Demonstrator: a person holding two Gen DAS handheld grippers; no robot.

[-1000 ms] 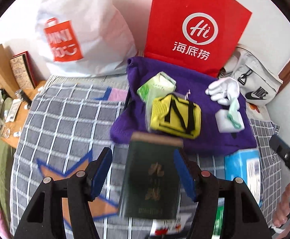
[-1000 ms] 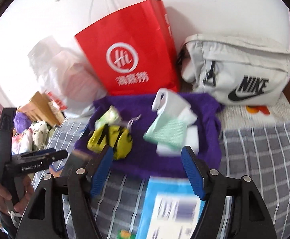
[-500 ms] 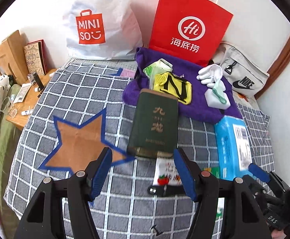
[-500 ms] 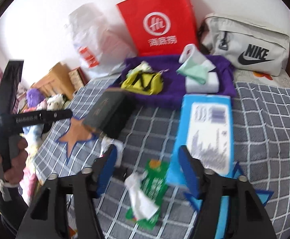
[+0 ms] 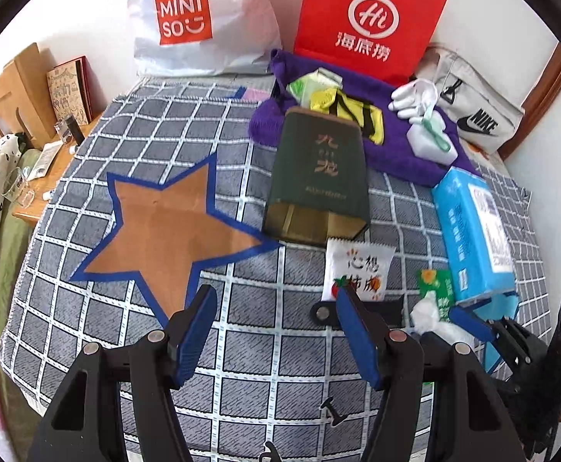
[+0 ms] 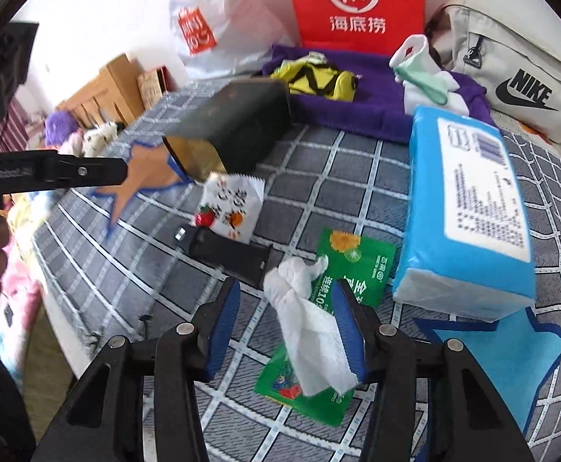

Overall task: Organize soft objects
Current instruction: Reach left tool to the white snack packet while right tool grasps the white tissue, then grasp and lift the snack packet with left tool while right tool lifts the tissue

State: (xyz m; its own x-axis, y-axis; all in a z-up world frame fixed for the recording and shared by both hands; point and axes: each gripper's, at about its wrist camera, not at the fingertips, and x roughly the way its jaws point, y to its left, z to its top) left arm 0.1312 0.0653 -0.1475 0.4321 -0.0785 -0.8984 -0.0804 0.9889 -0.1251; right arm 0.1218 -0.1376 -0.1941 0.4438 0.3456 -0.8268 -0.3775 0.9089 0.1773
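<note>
On bed: green tissue pack [image 6: 328,308] w/ white tissue [image 6: 311,327] sticking out.

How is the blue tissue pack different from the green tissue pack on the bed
The blue tissue pack is much bigger and thicker, a full block; the green tissue pack is a thin flat pouch. The blue one looks closed, while the green one has a white tissue pulled out of it. Both lie on the grey checked blanket, side by side.
</note>
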